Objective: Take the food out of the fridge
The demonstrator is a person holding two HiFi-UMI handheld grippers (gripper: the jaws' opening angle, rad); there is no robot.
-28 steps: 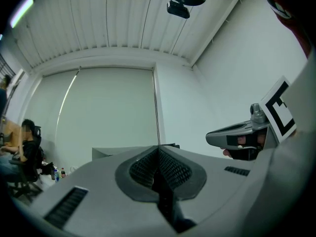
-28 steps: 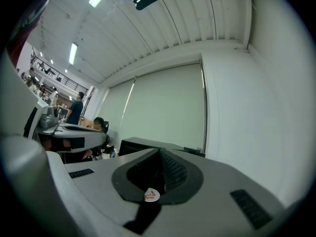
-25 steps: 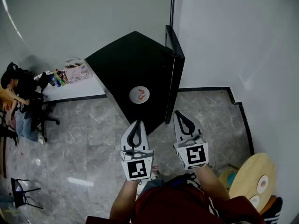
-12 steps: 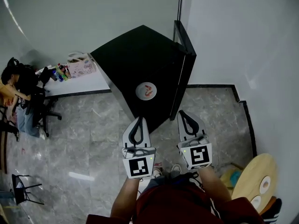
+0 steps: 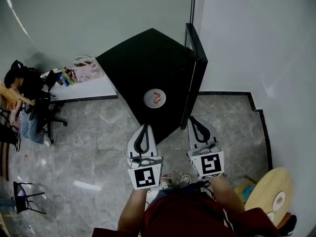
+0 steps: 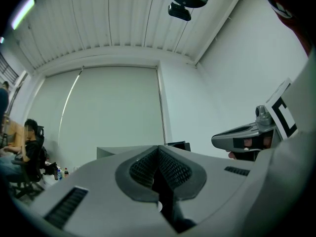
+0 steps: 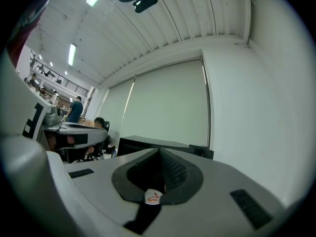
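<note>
A low black fridge (image 5: 148, 63) stands against the wall, its door (image 5: 196, 78) at the right side standing ajar. On its top lies a white plate of red food (image 5: 154, 98). My left gripper (image 5: 143, 126) hovers shut in front of the fridge's near corner, with nothing in it. My right gripper (image 5: 192, 118) is shut and empty too, beside the door's lower edge. In the left gripper view the pads (image 6: 168, 168) meet over the fridge top (image 6: 111, 151). In the right gripper view the plate (image 7: 153, 197) shows through the gap below the closed jaws.
A round wooden table (image 5: 269, 189) with small white dishes stands at the lower right. A white desk (image 5: 81, 90) with bottles and a pink box sits left of the fridge, with a seated person (image 5: 24, 98) beyond it. A small stool (image 5: 22, 199) stands at the lower left.
The head view has shifted, so the fridge sits a little further right in the picture. Both grippers have drifted slightly and stay shut. The plate has not moved on the fridge top.
</note>
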